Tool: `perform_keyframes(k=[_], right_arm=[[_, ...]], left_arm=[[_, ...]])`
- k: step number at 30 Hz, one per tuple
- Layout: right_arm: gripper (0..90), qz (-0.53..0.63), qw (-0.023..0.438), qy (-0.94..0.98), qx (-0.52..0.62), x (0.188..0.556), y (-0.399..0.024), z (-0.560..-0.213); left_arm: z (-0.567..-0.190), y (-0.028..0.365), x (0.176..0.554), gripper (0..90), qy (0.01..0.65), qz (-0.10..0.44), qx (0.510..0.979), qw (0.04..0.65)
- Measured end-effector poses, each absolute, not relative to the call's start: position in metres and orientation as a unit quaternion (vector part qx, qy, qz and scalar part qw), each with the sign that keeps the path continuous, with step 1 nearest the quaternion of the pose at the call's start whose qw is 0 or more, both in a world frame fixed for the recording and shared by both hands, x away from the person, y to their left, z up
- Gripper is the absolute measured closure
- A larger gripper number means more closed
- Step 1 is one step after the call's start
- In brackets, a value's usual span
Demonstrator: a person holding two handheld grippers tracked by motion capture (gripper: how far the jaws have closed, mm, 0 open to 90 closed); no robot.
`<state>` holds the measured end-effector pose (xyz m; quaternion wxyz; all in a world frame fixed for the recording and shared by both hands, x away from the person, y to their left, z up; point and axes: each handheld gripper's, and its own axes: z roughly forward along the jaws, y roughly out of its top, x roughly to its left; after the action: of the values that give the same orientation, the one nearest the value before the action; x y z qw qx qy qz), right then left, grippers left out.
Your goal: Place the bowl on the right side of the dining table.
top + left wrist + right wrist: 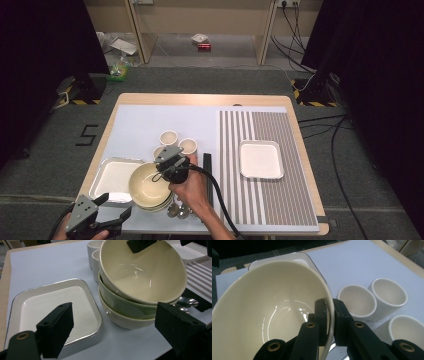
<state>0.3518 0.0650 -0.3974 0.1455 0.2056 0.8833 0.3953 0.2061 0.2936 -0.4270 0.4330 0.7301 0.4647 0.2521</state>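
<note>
A stack of three bowls stands near the table's front edge, left of centre. The top cream bowl (147, 185) (150, 277) (269, 310) is tilted, one side lifted off the green bowl (130, 307) under it. A whitish bowl (125, 321) lies at the bottom. My right gripper (161, 170) (331, 305) is shut on the cream bowl's far rim, one jaw inside and one outside. My left gripper (116, 206) (115, 308) hangs open at the front left corner, short of the stack, with nothing between its jaws.
A silver-rimmed square tray (112, 177) (50, 302) lies left of the bowls. Three white cups (170, 137) (357, 301) stand just behind them. Spoons (180, 210) (187, 301) and a black strip (207, 172) lie to the right. Another white tray (261, 159) rests on the striped mat (280, 200).
</note>
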Motion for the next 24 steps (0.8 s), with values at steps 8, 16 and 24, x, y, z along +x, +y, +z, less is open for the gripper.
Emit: perform_keyframes(k=[8, 16, 24], right_arm=[[83.3, 0.39, 0.153, 0.886, 0.2, 0.351, 0.066, -0.394], [83.3, 0.39, 0.145, 0.887, 0.201, 0.353, 0.066, -0.397], [83.1, 0.39, 0.146, 0.886, 0.201, 0.353, 0.066, -0.397]], left_arm=[[-0.427, 0.285, 0.213, 14.9, 0.471, 0.254, 0.724, 0.435], [-0.433, 0.282, 0.22, 14.8, 0.485, 0.243, 0.719, 0.434], [-0.432, 0.281, 0.223, 12.0, 0.494, 0.234, 0.72, 0.427]])
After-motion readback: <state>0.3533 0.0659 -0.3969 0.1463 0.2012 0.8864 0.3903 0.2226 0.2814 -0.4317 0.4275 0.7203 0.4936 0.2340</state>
